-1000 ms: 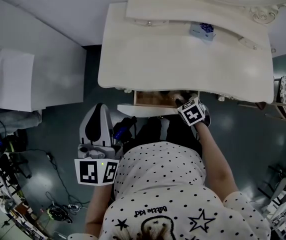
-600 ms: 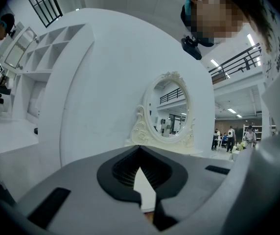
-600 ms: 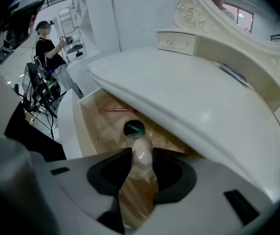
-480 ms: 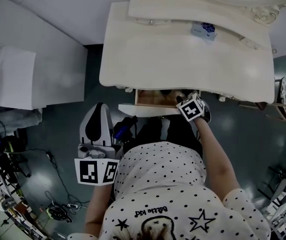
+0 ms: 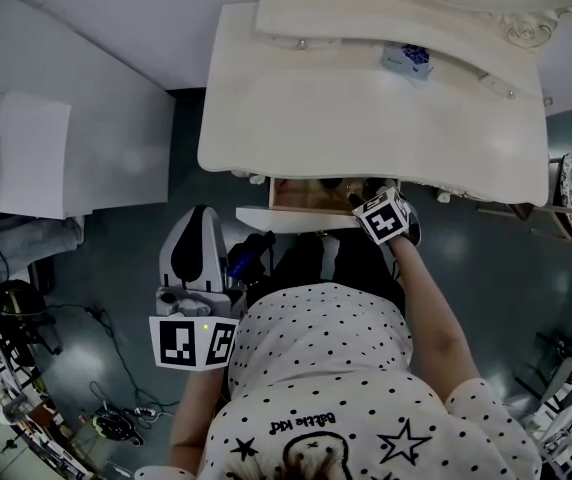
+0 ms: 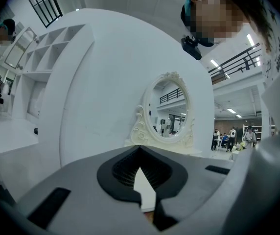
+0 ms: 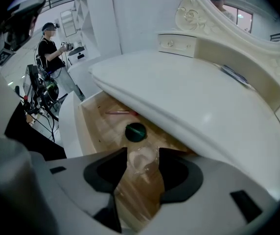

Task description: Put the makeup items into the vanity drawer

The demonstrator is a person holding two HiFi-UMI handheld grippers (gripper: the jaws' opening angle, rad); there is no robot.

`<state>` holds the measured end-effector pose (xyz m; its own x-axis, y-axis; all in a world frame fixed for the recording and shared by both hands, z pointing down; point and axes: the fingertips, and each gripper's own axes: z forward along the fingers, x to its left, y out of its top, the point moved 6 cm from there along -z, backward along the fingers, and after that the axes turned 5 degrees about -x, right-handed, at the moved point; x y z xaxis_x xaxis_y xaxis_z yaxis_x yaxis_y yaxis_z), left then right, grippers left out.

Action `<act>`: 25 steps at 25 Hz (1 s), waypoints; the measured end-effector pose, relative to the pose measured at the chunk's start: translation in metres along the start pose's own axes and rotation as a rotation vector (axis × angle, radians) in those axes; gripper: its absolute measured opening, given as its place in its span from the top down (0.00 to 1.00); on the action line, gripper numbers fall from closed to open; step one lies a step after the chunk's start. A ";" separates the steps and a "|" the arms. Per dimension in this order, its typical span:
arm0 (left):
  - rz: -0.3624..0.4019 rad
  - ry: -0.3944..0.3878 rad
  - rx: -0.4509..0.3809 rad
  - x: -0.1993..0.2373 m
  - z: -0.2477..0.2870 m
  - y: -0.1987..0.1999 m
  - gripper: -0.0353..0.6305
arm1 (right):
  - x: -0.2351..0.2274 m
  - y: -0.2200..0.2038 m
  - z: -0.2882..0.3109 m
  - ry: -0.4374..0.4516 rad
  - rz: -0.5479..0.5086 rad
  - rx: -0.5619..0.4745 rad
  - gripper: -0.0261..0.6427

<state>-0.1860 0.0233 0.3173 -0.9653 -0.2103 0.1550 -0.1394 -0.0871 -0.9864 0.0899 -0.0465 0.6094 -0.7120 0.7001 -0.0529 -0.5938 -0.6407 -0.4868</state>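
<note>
Vanity (image 5: 366,118): white and broad, with the mirror at its back. The drawer (image 7: 88,126) is pulled out from under its front edge, wood lining showing.

Right gripper (image 7: 142,153): tipped steeply down over the drawer's open mouth. Its jaws have just been opening and now stand wide, the pads pressing on nothing. A clear crinkled packet (image 7: 141,159) lies on the drawer floor between them, free of both pads.

Left gripper (image 6: 140,151): outside the drawer, off to its left and nearer the person, roughly level. Jaws drawn together at the tips, nothing in them.

Other items in the drawer:
- Dark green round lid or compact (image 7: 135,131), just behind the packet, toward the drawer's back.
- Thin pink stick (image 7: 119,112), further along the drawer floor, near the tabletop's overhang.

Step in hand, as I read it: the release of the packet into the drawer.

Next move calls for:
- Lifting the right gripper straight out without catching the overhang.
- Checking the tabletop. A small blue-printed box (image 5: 406,60) sits on the vanity's upper shelf, well behind the drawer. Whether it counts as makeup, I cannot tell.

Axes:
- Pink stick lies flat, long axis seemingly running from the drawer front toward its back.
- Packet is crumpled, with no clear long axis.
- Green piece lies flat, face up.
</note>
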 end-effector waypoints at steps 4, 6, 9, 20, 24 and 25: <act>0.003 -0.004 -0.004 -0.001 -0.001 0.001 0.93 | -0.001 0.000 -0.004 -0.007 0.005 -0.013 0.67; 0.004 -0.007 -0.006 -0.002 -0.001 0.002 0.93 | -0.001 0.001 -0.006 -0.012 0.015 -0.025 0.67; 0.004 -0.010 -0.007 -0.003 -0.001 0.002 0.93 | -0.002 0.001 -0.009 -0.023 0.046 -0.035 0.67; 0.003 -0.017 -0.011 -0.005 -0.006 0.003 0.93 | -0.003 -0.001 -0.027 -0.056 0.104 -0.097 0.73; 0.005 -0.017 -0.013 -0.005 -0.007 0.004 0.93 | 0.001 0.001 -0.044 -0.084 0.167 -0.172 0.80; 0.005 -0.018 -0.014 -0.005 -0.008 0.004 0.93 | 0.002 0.002 -0.049 -0.094 0.181 -0.194 0.82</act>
<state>-0.1833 0.0317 0.3123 -0.9620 -0.2279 0.1505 -0.1374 -0.0724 -0.9879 0.1055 -0.0312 0.5655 -0.8372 0.5414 -0.0775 -0.3771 -0.6741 -0.6351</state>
